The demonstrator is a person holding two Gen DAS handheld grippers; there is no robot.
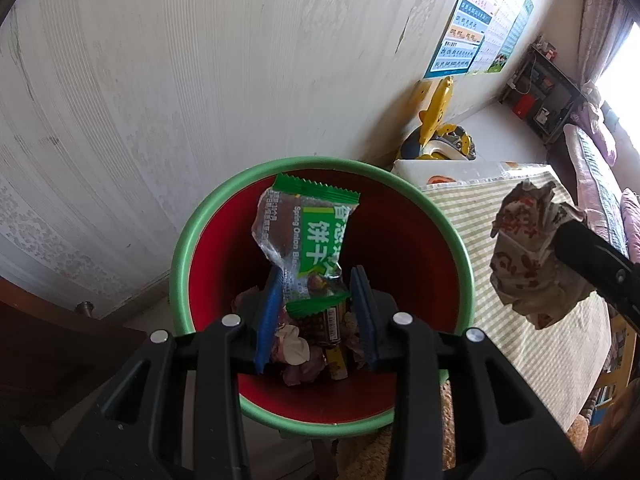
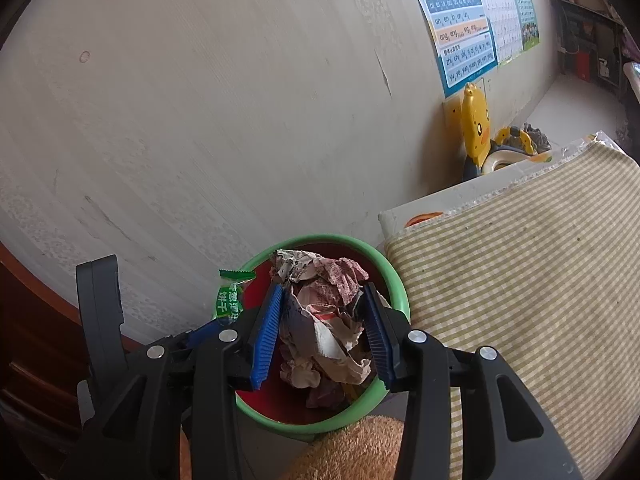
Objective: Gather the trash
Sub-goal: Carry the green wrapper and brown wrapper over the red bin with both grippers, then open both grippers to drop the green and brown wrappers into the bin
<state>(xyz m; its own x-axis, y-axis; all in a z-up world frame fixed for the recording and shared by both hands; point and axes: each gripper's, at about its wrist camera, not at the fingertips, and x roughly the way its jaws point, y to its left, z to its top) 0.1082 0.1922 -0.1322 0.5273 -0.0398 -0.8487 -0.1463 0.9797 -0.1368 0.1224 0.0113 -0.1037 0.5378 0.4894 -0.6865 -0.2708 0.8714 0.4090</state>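
A red bin with a green rim (image 1: 304,163) stands on the floor by the wall, with crumpled wrappers lying inside it. My left gripper (image 1: 317,280) hangs over the bin's mouth, its blue pads shut on the lower end of a green and clear biscuit wrapper (image 1: 308,232) that sticks up between them. To the right, a crumpled printed paper ball (image 1: 528,256) hangs beyond the rim, pinched by a black finger (image 1: 588,260) of my right gripper. In the right wrist view my right gripper (image 2: 323,292) is shut on that paper ball (image 2: 320,320) above the bin's rim (image 2: 320,239).
A green-striped cloth (image 2: 520,280) covers a low surface right of the bin. A yellow duck-shaped child's seat (image 2: 476,128) stands by the wall under posters (image 2: 460,28). Brown wooden furniture (image 1: 40,340) is on the left. A tan fuzzy mat (image 2: 360,448) lies in front.
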